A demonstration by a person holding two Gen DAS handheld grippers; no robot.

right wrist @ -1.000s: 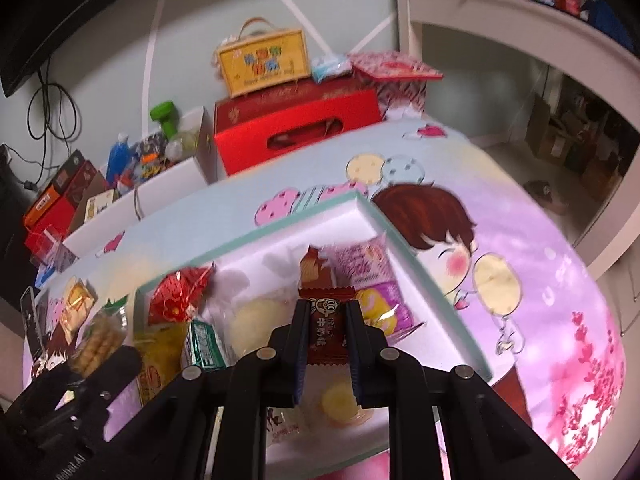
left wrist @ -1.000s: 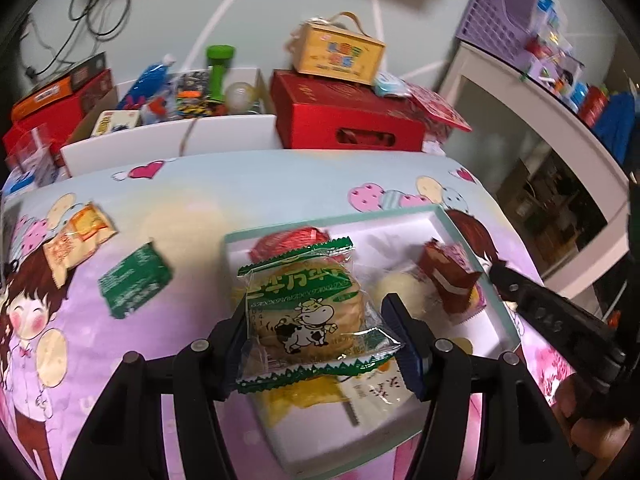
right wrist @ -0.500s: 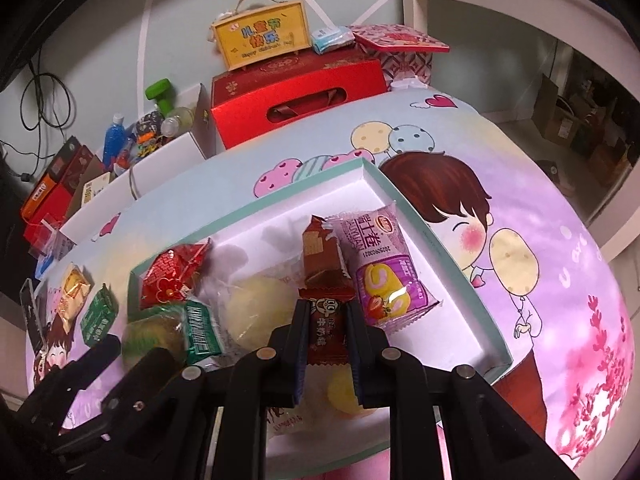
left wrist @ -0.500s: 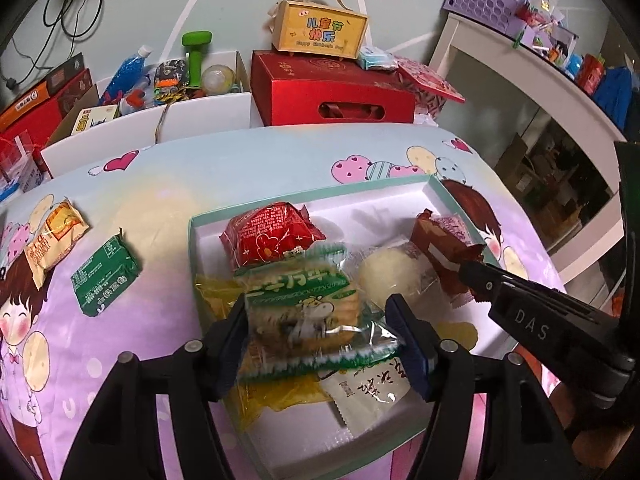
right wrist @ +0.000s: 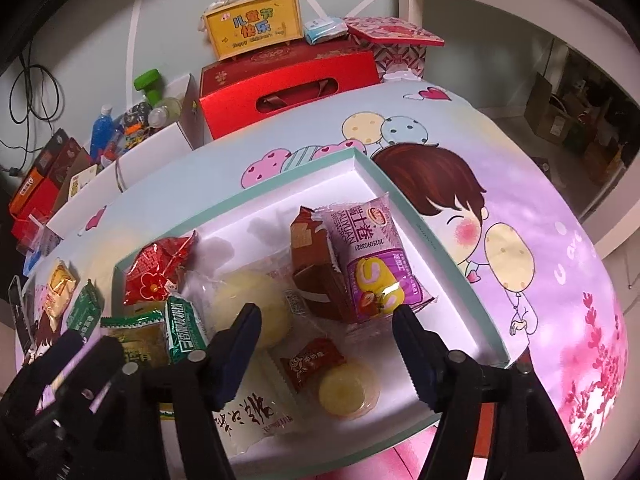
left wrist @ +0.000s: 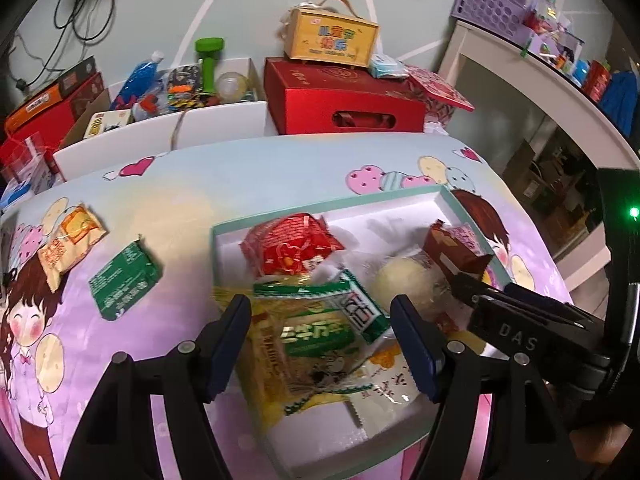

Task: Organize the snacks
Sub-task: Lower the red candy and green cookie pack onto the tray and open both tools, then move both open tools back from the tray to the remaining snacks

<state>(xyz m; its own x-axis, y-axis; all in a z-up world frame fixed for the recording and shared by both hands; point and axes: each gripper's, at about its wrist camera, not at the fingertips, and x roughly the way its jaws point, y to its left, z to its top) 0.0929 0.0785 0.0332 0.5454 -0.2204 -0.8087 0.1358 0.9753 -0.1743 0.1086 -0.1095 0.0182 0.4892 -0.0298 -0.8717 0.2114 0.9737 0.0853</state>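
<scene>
My shallow tray (right wrist: 452, 264) is sitting on the tablecloth (right wrist: 560, 208), and inside it the swiss-roll packet (right wrist: 376, 264) is lying against the right wall with the wafer pack (right wrist: 316, 268) touching its left side and the round bun (right wrist: 248, 312) lying further left. The flower-printed packet (right wrist: 160, 268) is resting in the tray's far left corner, while the small candy (right wrist: 312, 362) and the jelly cup (right wrist: 348, 390) are lying side by side at the near edge. Left of the tray, two packets (left wrist: 120, 280) are lying on the cloth, and behind the table the handled box (left wrist: 344, 96) is carrying the small case (left wrist: 332, 36) on top.
</scene>
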